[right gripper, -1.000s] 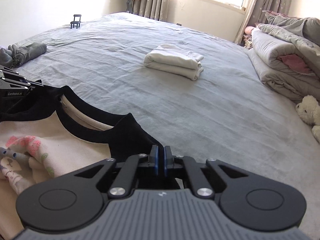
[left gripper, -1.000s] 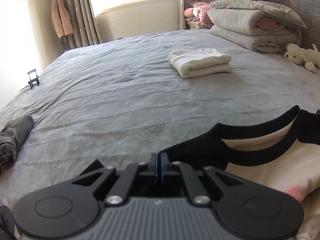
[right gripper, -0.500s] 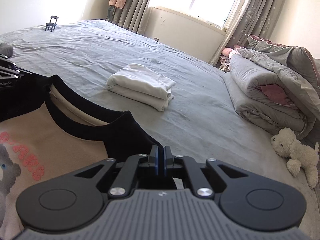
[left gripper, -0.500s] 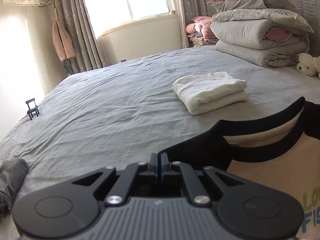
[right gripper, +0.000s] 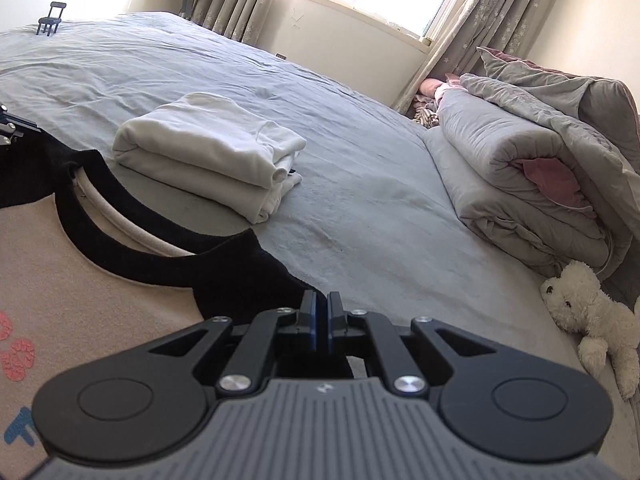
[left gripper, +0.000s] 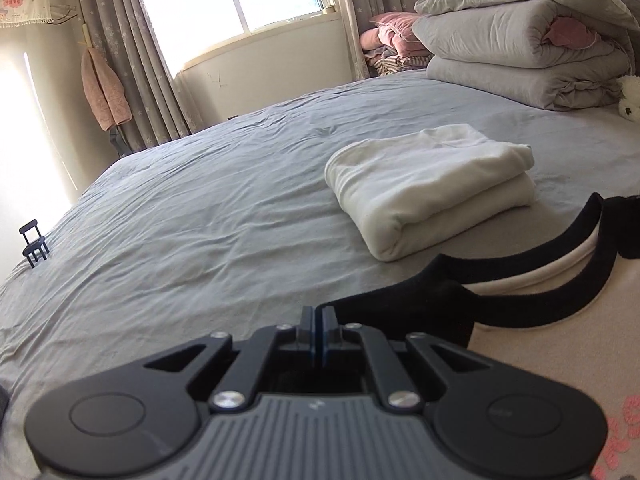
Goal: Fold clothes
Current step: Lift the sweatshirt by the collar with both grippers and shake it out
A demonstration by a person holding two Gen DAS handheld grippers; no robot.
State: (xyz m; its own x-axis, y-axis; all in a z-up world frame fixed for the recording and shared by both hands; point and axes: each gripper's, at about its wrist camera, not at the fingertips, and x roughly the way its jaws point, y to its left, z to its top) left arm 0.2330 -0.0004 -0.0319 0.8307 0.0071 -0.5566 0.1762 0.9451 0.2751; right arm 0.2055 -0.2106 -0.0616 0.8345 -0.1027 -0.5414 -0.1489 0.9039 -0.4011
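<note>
Both tongs (left gripper: 319, 312) (right gripper: 322, 300) have neared the white folded stack (left gripper: 430, 184); each pinches the shirt (right gripper: 100, 280).

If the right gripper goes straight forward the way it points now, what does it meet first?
Most likely the bare grey bedsheet. The right gripper, shut on the shirt shoulder, aims down past the folded white cloth, which lies to the left of that line, though depth is hard to judge.
</note>
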